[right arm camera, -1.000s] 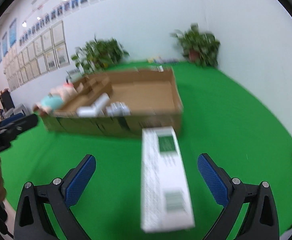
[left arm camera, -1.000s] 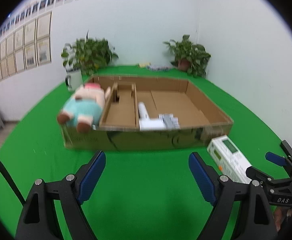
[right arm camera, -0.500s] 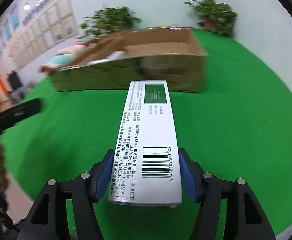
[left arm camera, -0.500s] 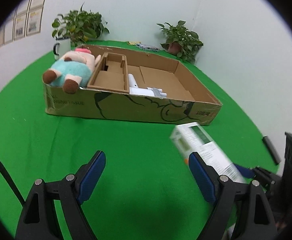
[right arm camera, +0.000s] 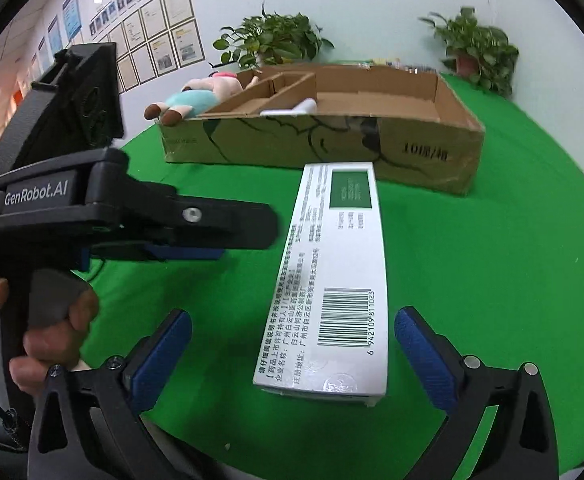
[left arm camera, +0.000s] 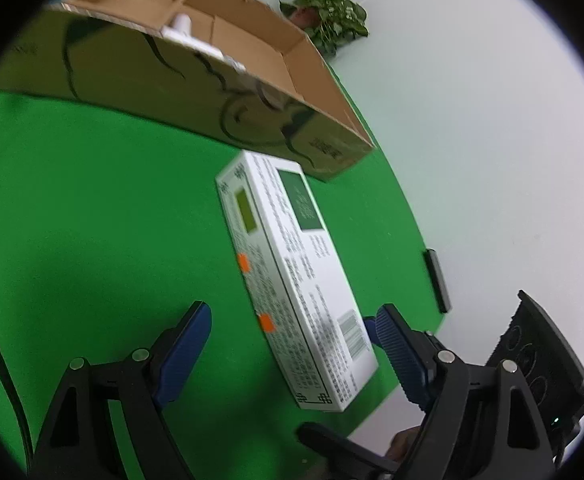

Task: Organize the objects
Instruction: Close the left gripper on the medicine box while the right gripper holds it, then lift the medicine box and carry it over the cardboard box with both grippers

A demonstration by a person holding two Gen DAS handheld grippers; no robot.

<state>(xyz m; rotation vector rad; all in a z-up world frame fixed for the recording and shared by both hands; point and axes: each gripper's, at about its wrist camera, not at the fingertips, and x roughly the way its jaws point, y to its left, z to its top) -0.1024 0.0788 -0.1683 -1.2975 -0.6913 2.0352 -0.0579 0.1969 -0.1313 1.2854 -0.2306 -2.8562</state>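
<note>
A long white medicine carton (right arm camera: 332, 276), printed with a green panel and a barcode, lies flat on the green cloth (right arm camera: 492, 280), its far end just short of the front wall of the shallow cardboard box (right arm camera: 332, 140).

The right gripper (right arm camera: 289, 356) sits at the carton's near end. Its blue pads (right arm camera: 424, 356) have just spread wide again and stand clear of the carton on both sides, so nothing is clamped.

The left gripper (left arm camera: 292, 354) comes in from the carton's left side, held by a person's hand (right arm camera: 43, 320) on its grey grip. Its jaws are also apart; in its own view the carton's near end lies between the pads (left arm camera: 181, 350) with green cloth showing on the left. Whether the right pad touches the carton cannot be told.

Inside the cardboard box, a white tube-like item (right arm camera: 287, 109) rests by the cardboard divider (right arm camera: 275, 92). A plush toy (right arm camera: 195, 98) in a teal outfit lies over the box's left end. Two potted plants (right arm camera: 275, 44) stand behind the box against the white wall.
</note>
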